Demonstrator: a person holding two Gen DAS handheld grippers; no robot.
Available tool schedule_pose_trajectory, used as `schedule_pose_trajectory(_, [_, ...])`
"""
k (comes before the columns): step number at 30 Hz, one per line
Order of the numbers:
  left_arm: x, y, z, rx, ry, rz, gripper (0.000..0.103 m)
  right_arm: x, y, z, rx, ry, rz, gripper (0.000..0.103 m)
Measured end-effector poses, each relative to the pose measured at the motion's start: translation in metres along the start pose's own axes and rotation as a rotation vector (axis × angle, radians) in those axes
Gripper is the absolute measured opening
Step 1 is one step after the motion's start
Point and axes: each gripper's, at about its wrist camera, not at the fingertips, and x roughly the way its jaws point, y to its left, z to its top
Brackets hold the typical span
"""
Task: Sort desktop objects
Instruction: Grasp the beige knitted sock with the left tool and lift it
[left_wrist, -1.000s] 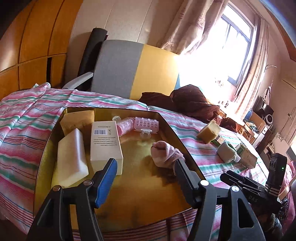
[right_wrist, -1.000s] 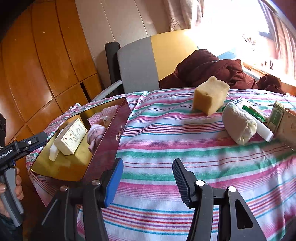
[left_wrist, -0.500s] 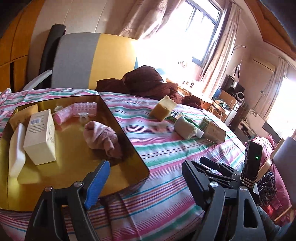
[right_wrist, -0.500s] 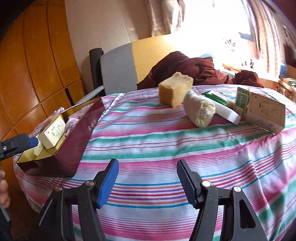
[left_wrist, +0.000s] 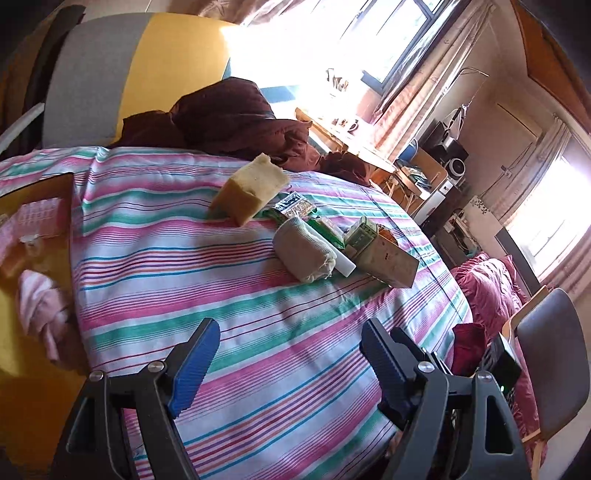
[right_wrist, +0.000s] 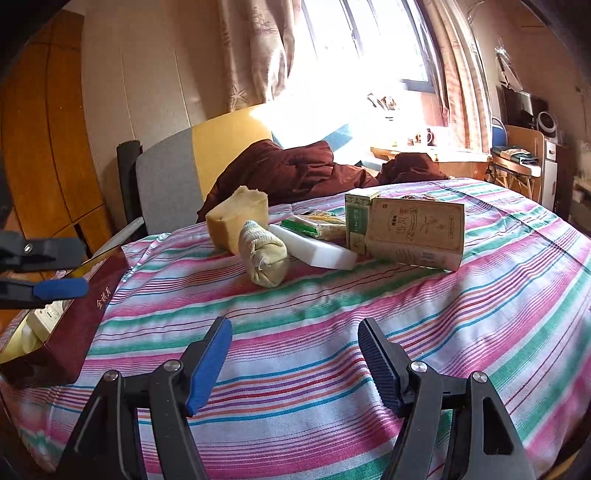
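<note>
Left wrist view first: the left claw (left_wrist: 290, 354) hangs wide apart over the striped cloth (left_wrist: 229, 295) on the worktop, nothing between its blue pad and black pad. At the far left sits the gold tray (left_wrist: 33, 373), with a pink bundle of fabric (left_wrist: 40, 314) lying inside it near the right wall and pink hair rollers (left_wrist: 37, 218) further back. Out on the cloth, well clear of the tray, the yellow sponge block (left_wrist: 251, 190) stands tilted, and just beside it lies the rolled beige sock (left_wrist: 304, 254), touching a white bar (left_wrist: 345, 264) and a green packet (left_wrist: 295, 206). A brown carton (left_wrist: 388, 258) leans next to a small green box (left_wrist: 364, 234) right by them. Over to the right wrist view now: the right claw (right_wrist: 295, 360) is spread wide too, empty, low over the cloth (right_wrist: 332, 332) and pointed at the same cluster. From here the sponge block (right_wrist: 236, 221) is behind the sock (right_wrist: 264, 258), the white bar (right_wrist: 317, 253) stretches from the sock to the brown carton (right_wrist: 417, 232), and the green box (right_wrist: 356, 218) stands upright against that carton. The tray's dark red outer wall (right_wrist: 74, 328) shows at the left edge, with the left claw (right_wrist: 55, 269) poking in above it, its pads apart. A dark red jacket (right_wrist: 291, 170) is heaped behind the worktop against a grey and yellow chair (right_wrist: 192, 166).
</note>
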Motion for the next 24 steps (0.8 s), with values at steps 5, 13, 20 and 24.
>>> schedule_pose_trajectory(5, [0.039, -0.008, 0.020, -0.038, 0.063, -0.023, 0.080, 0.005, 0.006, -0.003, -0.040, -0.006, 0.026, 0.072])
schedule_pose_trajectory(13, [0.088, -0.011, 0.046, -0.131, 0.138, -0.064, 0.074, 0.018, -0.014, -0.006, 0.072, 0.037, 0.137, 0.073])
schedule_pose_trajectory(20, [0.119, -0.007, 0.055, -0.206, 0.179, -0.078, 0.074, 0.021, -0.019, -0.008, 0.112, 0.039, 0.191, 0.073])
schedule_pose_trajectory(24, [0.131, -0.005, 0.056, -0.214, 0.181, -0.063, 0.074, 0.022, -0.021, -0.009, 0.126, 0.045, 0.215, 0.073])
